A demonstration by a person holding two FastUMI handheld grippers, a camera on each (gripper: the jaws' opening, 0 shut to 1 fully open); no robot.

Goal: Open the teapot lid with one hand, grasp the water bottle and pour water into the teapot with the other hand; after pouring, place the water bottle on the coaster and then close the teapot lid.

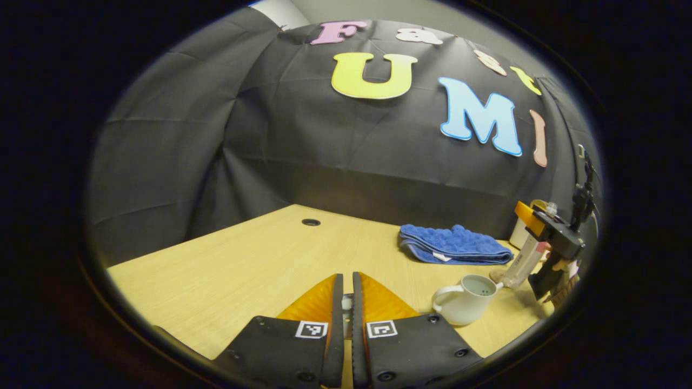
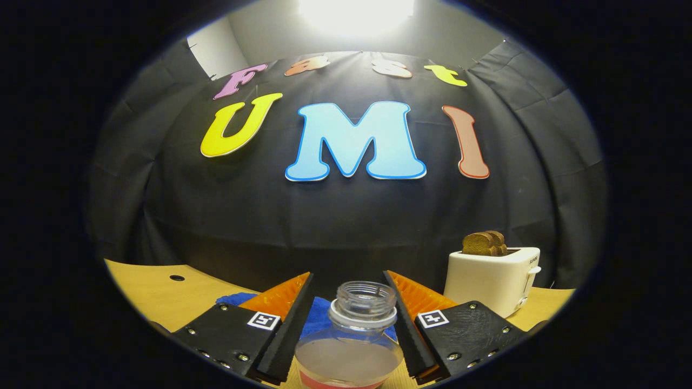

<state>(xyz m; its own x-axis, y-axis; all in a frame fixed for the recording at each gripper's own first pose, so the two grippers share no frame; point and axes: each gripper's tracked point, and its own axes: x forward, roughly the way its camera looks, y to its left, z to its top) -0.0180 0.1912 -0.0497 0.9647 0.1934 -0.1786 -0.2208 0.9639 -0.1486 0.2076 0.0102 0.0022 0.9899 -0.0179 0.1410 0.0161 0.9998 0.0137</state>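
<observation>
Near the surface's right edge the teapot stands lidless; right gripper jaws clamp the uncapped bottle, while left gripper jaws pinch the lid. Pouring, coaster placement and closing remain.

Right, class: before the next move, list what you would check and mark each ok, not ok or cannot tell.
1. Teapot lid off: ok, the opening is bare.
2. Water bottle uncapped: ok.
3. Right gripper grips the bottle: ok, one finger on each side.
4. Bottle mouth over the teapot opening: cannot tell; the left gripper view shows the bottle tilted towards it.
5. Lid held by left gripper: cannot tell; a pale thing sits between its nearly closed fingers.
6. Water in the bottle: ok.
</observation>
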